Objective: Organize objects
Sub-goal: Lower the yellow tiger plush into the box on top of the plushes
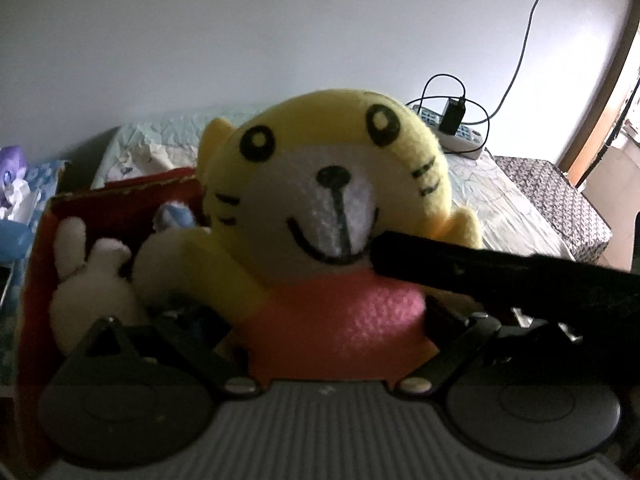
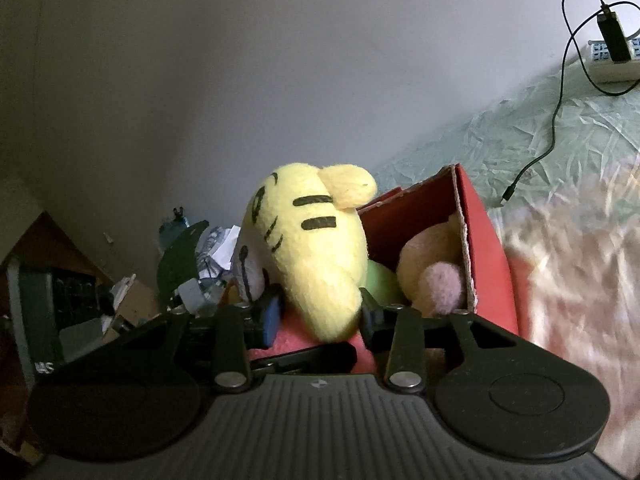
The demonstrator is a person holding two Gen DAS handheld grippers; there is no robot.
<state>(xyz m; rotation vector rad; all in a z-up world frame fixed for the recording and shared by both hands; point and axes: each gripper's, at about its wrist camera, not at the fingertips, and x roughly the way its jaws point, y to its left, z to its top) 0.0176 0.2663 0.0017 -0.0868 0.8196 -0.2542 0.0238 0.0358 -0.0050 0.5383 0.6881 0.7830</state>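
A yellow tiger plush (image 1: 320,184) in a pink shirt fills the left wrist view, upright beside an open red box (image 1: 120,196). My left gripper (image 1: 320,320) is spread wide on either side of its pink body, fingertips hidden. A black finger (image 1: 480,276) of the right gripper reaches in at the plush's neck. In the right wrist view my right gripper (image 2: 322,316) is shut on the tiger plush (image 2: 312,248) below its head, blue pads pressing both sides. The red box (image 2: 484,248) lies just right of it.
A white bunny plush (image 1: 92,280) lies in the box, as do a peach plush (image 2: 428,264) and a green one (image 2: 382,280). The box sits on a bed sheet (image 2: 560,140) with a power strip (image 2: 608,60) and cable (image 2: 552,128). Cluttered items (image 2: 200,256) lie left.
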